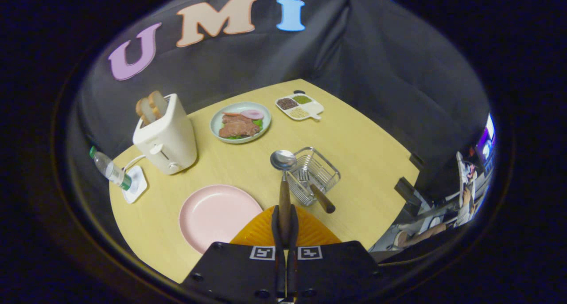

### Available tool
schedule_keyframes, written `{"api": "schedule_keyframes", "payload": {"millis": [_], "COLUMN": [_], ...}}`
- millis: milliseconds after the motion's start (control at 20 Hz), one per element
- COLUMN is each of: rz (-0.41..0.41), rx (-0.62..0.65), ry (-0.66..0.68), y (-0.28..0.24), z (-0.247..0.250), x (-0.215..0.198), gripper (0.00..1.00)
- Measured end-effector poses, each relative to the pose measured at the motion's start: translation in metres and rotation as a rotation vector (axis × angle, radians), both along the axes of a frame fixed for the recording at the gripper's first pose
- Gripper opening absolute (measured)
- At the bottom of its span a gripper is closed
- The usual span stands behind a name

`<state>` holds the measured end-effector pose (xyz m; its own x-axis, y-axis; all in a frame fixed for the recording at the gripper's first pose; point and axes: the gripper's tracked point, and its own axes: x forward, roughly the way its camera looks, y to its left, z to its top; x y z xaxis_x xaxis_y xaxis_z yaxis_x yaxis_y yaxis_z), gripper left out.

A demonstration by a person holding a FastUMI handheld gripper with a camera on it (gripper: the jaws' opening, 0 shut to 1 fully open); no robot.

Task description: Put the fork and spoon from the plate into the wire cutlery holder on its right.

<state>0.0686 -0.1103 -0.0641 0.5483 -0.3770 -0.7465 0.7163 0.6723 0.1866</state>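
Spoon point(284, 180): wooden handle is sitting clamped between both fingers of the hand-held gripper point(285, 224); bowl is pointing ahead, hovering just beside the near-left rim of the wire cutlery holder point(315, 173).
Fork point(320, 196): already standing in the holder, handle is leaning out over its near edge toward the fingers.
Pink plate point(217, 215): bare, lying left of the fingers, near the worktop's near edge.
Worktop point(372, 162): open wood is stretching right of the holder to the far-right edge.
Toaster point(166, 135): holding bread, well apart at the left.
Food plate point(240, 122): lying beyond the holder, with a divided tray point(299, 107) at the far edge.
Bottle point(110, 169): lying at the left edge.
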Motion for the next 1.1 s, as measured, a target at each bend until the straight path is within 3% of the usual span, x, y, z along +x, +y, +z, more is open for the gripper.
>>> {"api": "schedule_keyframes", "payload": {"millis": [300, 900, 1050, 1100], "rz": [-0.087, 0.006, 0.023, 0.034], "rx": [0.096, 0.193, 0.18, 0.184], "ry": [0.041, 0.145, 0.148, 0.144], "y": [-0.02, -0.026, -0.034, -0.033], "z": [-0.009, -0.035, -0.035, -0.036], "x": [-0.001, 0.001, -0.006, -0.006], "gripper": [0.04, 0.09, 0.17, 0.29]}}
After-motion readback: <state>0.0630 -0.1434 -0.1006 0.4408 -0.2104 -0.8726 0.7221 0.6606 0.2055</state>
